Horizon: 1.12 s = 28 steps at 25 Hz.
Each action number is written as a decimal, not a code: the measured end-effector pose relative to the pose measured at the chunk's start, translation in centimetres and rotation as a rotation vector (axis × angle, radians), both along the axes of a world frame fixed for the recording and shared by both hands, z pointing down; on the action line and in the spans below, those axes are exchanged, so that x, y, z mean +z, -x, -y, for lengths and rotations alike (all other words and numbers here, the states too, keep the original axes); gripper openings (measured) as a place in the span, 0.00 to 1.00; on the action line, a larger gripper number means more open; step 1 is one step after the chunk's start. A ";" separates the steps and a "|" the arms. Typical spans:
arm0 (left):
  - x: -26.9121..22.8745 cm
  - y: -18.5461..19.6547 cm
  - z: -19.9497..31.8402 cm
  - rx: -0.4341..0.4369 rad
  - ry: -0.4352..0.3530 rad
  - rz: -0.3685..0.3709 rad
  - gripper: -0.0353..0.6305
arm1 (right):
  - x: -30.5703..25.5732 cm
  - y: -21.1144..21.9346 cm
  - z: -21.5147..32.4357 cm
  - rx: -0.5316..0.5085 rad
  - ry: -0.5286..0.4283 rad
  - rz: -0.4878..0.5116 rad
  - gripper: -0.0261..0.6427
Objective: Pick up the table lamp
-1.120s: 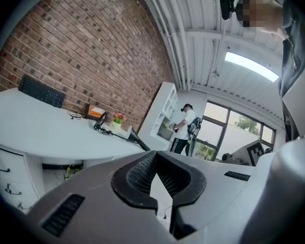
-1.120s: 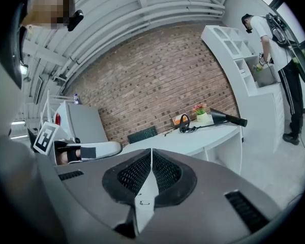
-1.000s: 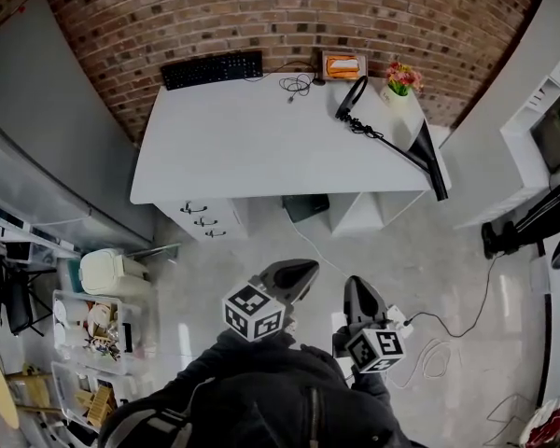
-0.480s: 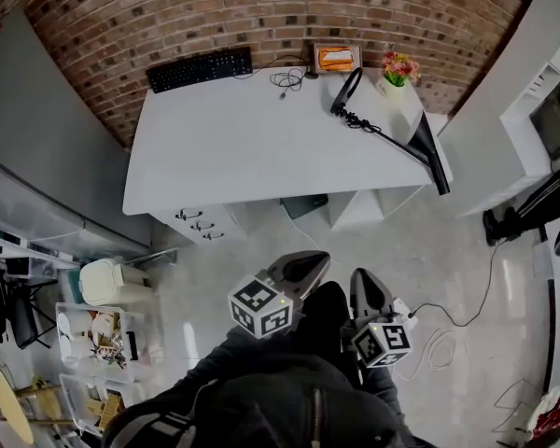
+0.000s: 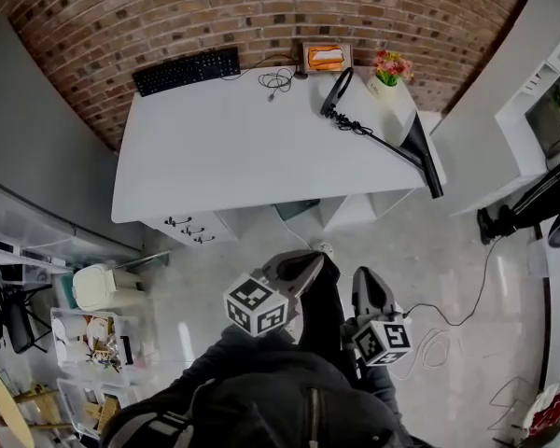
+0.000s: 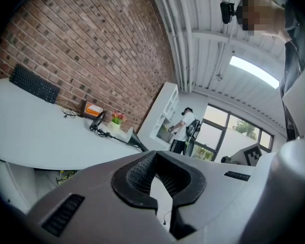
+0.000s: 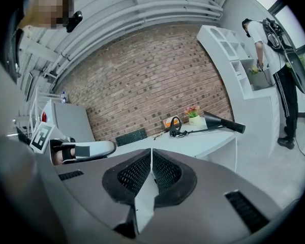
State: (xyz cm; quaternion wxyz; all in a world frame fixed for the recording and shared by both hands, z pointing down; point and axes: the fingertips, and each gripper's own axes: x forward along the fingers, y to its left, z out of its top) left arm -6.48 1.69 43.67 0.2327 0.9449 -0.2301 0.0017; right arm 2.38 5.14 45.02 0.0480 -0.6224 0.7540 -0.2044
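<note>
**Lamp not yet reached, both grippers empty and well short of the desk**

The table lamp (image 5: 387,141) lies tipped over at the upper right of the head view, on the right end of the white desk (image 5: 243,147). Its ring head is near the flower pot (image 5: 389,68) and its black cone hangs over the desk's right edge. The left gripper (image 5: 306,265) and the right gripper (image 5: 365,283) sit low in the frame over the floor, well apart from the lamp. Each has its jaws pressed together on nothing, as each gripper's own view shows. As I read it, nothing of the pickup is done. The approach, opening the jaws, gripping and lifting all remain.
</note>
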 end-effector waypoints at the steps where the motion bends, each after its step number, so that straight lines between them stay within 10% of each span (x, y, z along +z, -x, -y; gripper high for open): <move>1: 0.1 -0.2 0.5 -0.004 0.000 0.004 0.07 | 0.0 -0.2 0.5 -0.002 0.002 0.001 0.06; 28: 1.2 -11.1 21.1 -0.068 0.006 0.062 0.06 | 0.7 -10.1 22.3 -0.173 -0.009 0.004 0.06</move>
